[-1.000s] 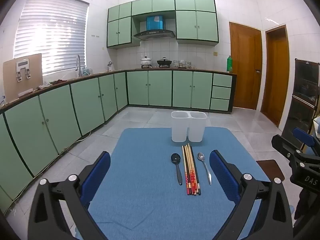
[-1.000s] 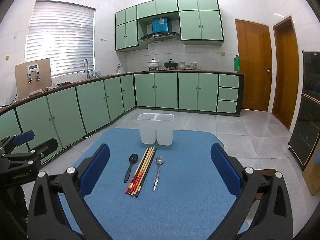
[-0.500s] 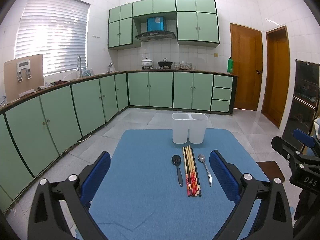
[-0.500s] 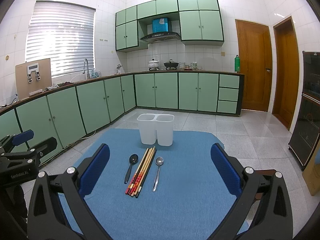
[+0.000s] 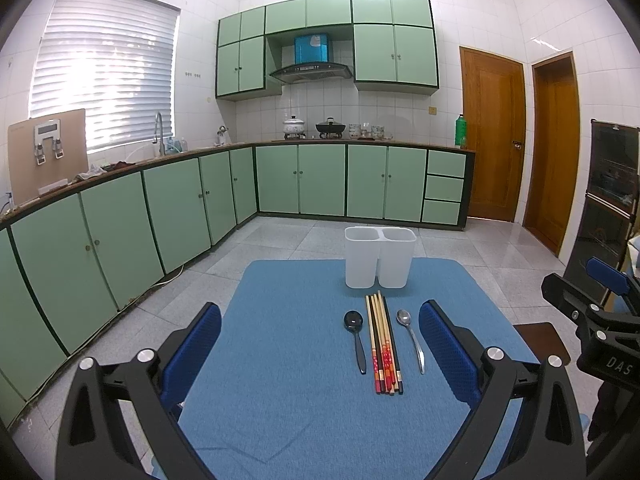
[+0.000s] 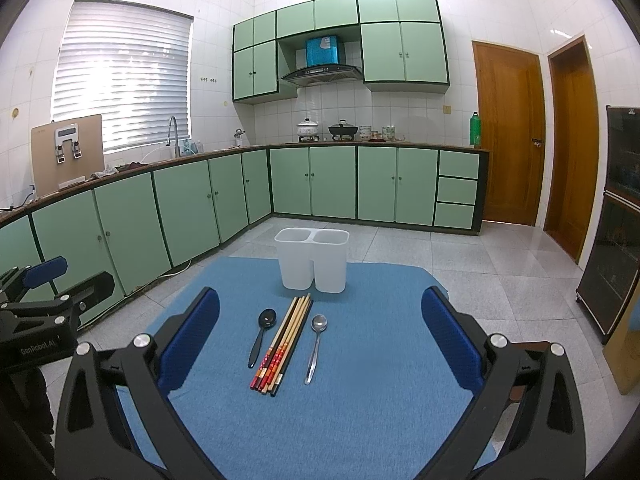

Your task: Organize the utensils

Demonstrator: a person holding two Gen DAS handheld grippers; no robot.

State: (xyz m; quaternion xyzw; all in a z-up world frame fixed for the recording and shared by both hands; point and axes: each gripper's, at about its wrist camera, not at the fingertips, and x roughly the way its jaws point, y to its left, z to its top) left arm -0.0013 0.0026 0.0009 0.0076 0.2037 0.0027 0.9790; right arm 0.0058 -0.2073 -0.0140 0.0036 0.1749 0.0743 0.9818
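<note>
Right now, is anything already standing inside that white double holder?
No, the white holder looks empty; the chopsticks and both spoons lie on the blue mat.

blue mat (image 5: 280,360) near edge cut off, holder (image 5: 379,258) interior hidden

In the left wrist view, the right gripper (image 5: 608,280) at the right edge bears white letters "DAS" on its black body, cut off by the frame. In the right wrist view, the left gripper (image 6: 52,276) at the left edge carries white print that seems to read "GenRobot.AI".
</note>
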